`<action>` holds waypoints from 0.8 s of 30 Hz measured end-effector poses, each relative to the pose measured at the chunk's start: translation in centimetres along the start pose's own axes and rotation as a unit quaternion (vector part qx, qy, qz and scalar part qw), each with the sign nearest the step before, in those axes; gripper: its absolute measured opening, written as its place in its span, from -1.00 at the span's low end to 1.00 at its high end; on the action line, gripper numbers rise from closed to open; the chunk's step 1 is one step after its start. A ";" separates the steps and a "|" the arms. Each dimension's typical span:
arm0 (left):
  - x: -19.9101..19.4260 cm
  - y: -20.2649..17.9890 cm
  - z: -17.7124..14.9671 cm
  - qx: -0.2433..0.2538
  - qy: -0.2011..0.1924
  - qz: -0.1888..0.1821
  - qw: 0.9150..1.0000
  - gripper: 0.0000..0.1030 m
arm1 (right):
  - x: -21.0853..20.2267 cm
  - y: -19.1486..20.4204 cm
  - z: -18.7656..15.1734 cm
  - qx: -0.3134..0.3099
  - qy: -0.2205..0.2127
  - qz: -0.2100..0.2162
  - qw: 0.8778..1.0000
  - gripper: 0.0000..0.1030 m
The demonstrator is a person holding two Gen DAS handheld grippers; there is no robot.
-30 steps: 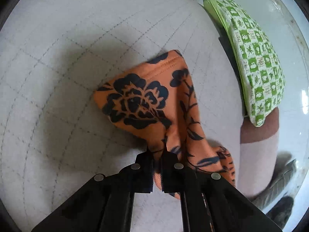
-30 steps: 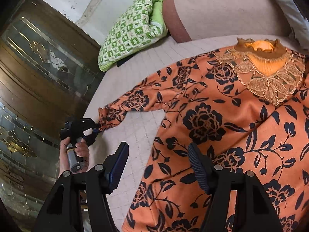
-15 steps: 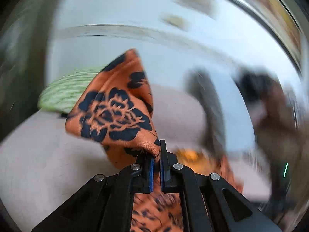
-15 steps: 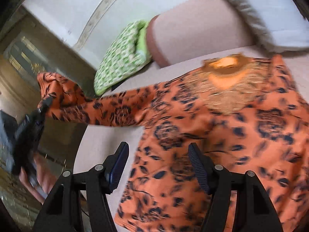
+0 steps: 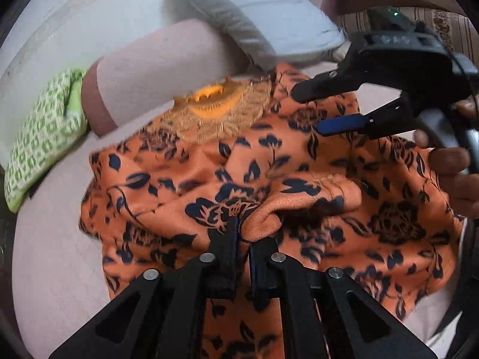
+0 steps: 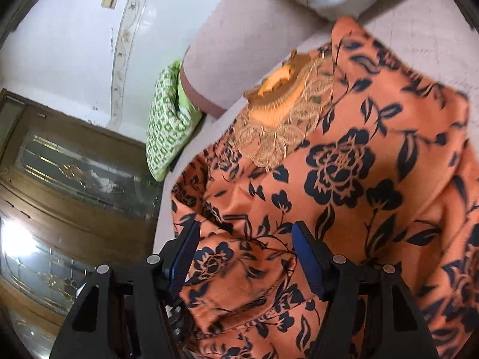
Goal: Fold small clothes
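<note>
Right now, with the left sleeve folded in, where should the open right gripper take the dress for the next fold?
Probably the right shoulder edge of the dress, approached from the outer right side: it lies as a thin flat edge on the bed, so one finger could slide under. The right gripper hovers open mid-body.

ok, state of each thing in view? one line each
left gripper: shut on the sleeve
right gripper: open, above the dress
sleeve: folded across the dress front, cuff bunched
orange floral dress: face up on the bed, lace collar showing
green blanket: folded, beside the bolster
</note>
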State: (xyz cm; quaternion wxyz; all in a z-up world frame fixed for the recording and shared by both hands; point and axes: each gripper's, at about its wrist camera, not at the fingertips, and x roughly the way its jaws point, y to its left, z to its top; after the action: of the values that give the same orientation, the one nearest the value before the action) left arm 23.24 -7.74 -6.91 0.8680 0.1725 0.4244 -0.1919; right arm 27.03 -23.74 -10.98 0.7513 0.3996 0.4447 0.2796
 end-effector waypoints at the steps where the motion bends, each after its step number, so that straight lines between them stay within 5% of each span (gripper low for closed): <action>1: -1.1 -0.2 -0.8 -0.004 0.006 -0.008 1.000 -0.76 | 0.6 -0.2 -0.3 -0.004 0.008 0.001 1.000 0.29; 7: -6.3 3.7 -1.9 -0.116 -0.027 -0.097 0.988 -0.16 | 3.9 1.2 -2.6 -0.045 0.086 0.012 0.995 0.29; 9: -6.9 5.0 -2.1 -0.144 -0.041 -0.106 0.983 -0.16 | 4.7 1.2 -3.1 -0.043 0.102 0.005 0.994 0.29; 13: -5.0 9.3 -2.9 -0.237 -0.011 -0.062 0.970 -0.15 | 5.3 1.6 -3.9 -0.051 0.104 -0.074 0.990 0.21; 17: -1.9 13.5 -4.6 -0.357 0.036 -0.080 0.930 -0.18 | 5.8 5.4 -3.8 -0.140 0.086 -0.111 0.980 0.21; 19: -1.3 13.9 -4.7 -0.370 0.041 -0.091 0.924 -0.18 | 7.3 6.0 -3.4 -0.181 0.092 -0.150 0.968 0.27; 22: -0.3 13.8 -4.2 -0.365 0.045 -0.080 0.927 -0.18 | 10.1 5.2 -3.6 -0.214 0.158 -0.184 0.946 0.29; 23: -0.1 13.7 -4.1 -0.363 0.047 -0.078 0.927 -0.18 | 10.1 5.6 -4.0 -0.240 0.161 -0.192 0.938 0.15; 24: 0.2 13.6 -4.1 -0.363 0.052 -0.081 0.927 -0.18 | 9.9 5.9 -4.4 -0.258 0.164 -0.204 0.930 -0.37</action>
State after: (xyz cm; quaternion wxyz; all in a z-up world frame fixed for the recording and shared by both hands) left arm 27.15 5.89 -7.57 0.8297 -0.1793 0.5217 -0.0851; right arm 27.20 -11.37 -11.62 0.7858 0.0409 0.5462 0.2872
